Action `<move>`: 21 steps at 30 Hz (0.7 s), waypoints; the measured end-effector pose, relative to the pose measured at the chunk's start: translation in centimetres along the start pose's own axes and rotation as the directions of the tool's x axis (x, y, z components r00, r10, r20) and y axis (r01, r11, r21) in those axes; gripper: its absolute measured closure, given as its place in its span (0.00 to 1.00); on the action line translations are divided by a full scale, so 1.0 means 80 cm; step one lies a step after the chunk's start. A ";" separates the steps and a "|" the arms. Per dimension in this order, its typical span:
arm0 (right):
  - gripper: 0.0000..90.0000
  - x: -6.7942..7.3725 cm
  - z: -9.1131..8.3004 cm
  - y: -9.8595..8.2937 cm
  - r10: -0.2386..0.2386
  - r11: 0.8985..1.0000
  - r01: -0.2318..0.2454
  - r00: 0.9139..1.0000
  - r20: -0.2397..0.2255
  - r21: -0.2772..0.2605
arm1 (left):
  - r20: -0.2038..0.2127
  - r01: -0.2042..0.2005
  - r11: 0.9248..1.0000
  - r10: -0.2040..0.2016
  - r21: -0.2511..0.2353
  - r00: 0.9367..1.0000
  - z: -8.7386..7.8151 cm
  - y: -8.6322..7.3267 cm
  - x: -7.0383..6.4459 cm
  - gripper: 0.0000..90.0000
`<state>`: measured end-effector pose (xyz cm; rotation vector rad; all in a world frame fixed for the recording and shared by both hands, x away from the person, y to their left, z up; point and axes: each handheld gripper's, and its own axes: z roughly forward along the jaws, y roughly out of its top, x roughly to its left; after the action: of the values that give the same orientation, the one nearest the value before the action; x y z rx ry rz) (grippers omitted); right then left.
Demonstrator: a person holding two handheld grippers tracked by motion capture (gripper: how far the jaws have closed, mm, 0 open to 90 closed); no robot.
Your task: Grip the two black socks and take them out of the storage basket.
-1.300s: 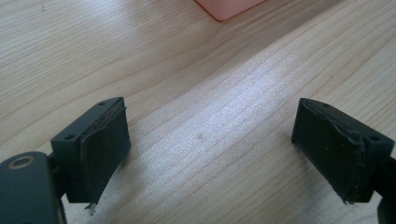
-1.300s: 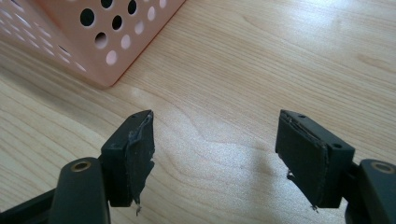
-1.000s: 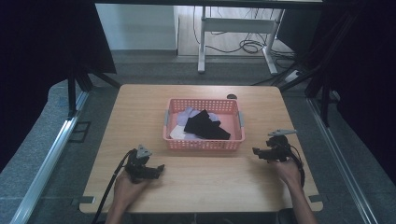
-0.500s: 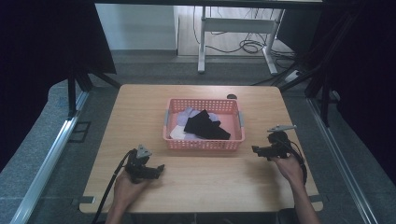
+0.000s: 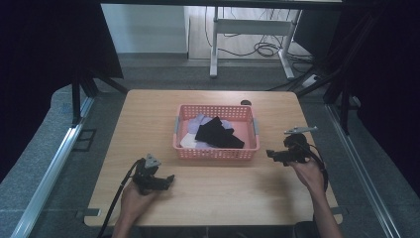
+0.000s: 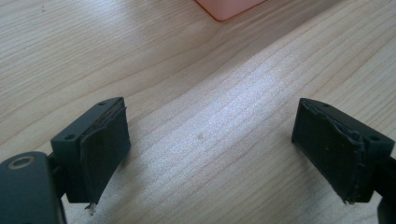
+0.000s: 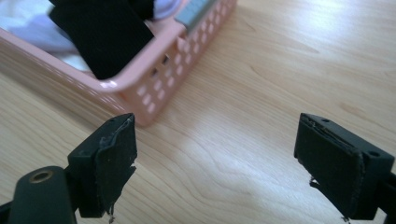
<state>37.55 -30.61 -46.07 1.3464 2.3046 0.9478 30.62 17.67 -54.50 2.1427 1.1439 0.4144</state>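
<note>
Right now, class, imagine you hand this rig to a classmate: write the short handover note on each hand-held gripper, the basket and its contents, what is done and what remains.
Left hand-held gripper: open, holding nothing, low over the table near its front left.
Right hand-held gripper: open, holding nothing, beside the basket's right front corner, pointing toward it.
Pink basket: at mid-table, holding a black cloth lying on top of pale cloths.
Done: nothing taken out, judging by how things lie.
Left: probably grasp the black cloth first, since it is on top and the right one is nearest.

A basket point(image 5: 216, 152) sits mid-surface point(image 5: 218, 198), clothes point(image 5: 218, 133) inside; the left claw point(image 5: 171, 178) lies before-left, the right claw point(image 5: 269, 153) just right.
</note>
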 end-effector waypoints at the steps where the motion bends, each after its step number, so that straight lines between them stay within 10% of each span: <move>1: 0.16 0.001 -0.001 0.002 -0.002 1.000 0.002 1.000 -0.006 -0.003 | 0.000 0.000 1.000 0.000 0.000 1.000 0.000 0.000 0.000 0.12; 21: 0.16 0.025 0.001 0.072 -0.066 0.997 0.068 0.993 -0.094 0.020 | 0.000 -0.008 1.000 0.008 0.004 1.000 0.000 0.000 0.001 0.12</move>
<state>40.34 -26.92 -42.09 1.2500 2.4208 0.9847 30.64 17.72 -54.48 2.1510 1.1376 0.4161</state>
